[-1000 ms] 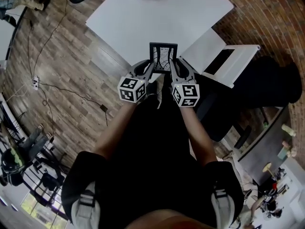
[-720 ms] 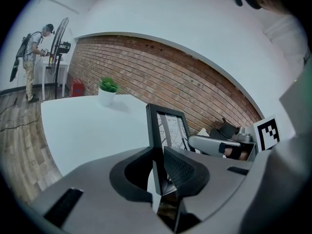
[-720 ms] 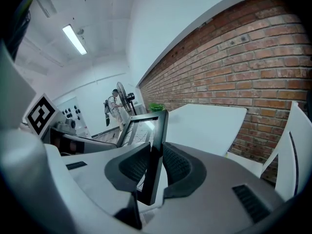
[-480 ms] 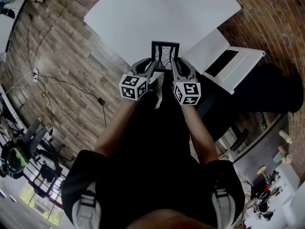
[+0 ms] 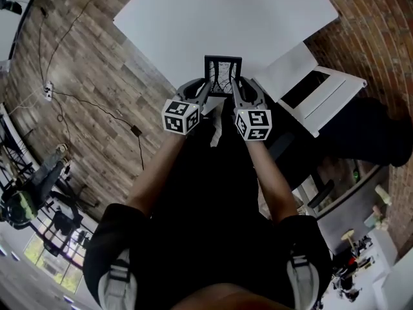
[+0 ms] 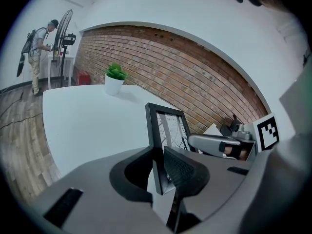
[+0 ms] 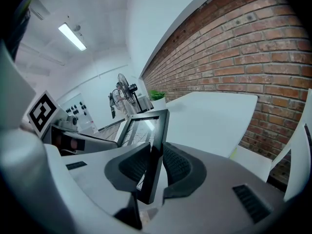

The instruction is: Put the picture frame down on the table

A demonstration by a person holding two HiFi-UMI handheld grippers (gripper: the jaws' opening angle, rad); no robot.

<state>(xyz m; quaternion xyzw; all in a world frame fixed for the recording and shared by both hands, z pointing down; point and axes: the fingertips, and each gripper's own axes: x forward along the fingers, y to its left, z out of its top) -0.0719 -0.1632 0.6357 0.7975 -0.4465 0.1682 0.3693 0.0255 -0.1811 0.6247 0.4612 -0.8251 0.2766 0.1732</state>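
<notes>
While the person is standing at the near corner of the white table (image 5: 193, 24), both grippers are holding the picture frame (image 5: 222, 76) upright between them, just over that corner. The left gripper (image 5: 204, 88) is clamping the frame's left side, its ribbed pads pressing on the front and back of the black border low down near the bottom corner. The right gripper (image 5: 236, 88) is doing the same on the frame's right side, its jaws clenching the black border near the lower right corner. The frame is facing the person, showing a pale print with dark branching lines behind the glass. Its bottom edge is hanging close to the tabletop, but no view is showing whether it is touching. The two marker cubes are sitting side by side in front of the person's dark clothing, with the forearms reaching forward in parallel. A white chair (image 5: 310, 89) is standing just beside the table's right edge, against a brick wall (image 5: 368, 24). A small potted plant (image 6: 115, 77) is resting on the far part of the table, well apart from the frame. A dark cable (image 5: 97, 112) is trailing across the wooden floor (image 5: 77, 76) to the left, and another person (image 6: 36, 48) is standing far off in the left gripper view.
</notes>
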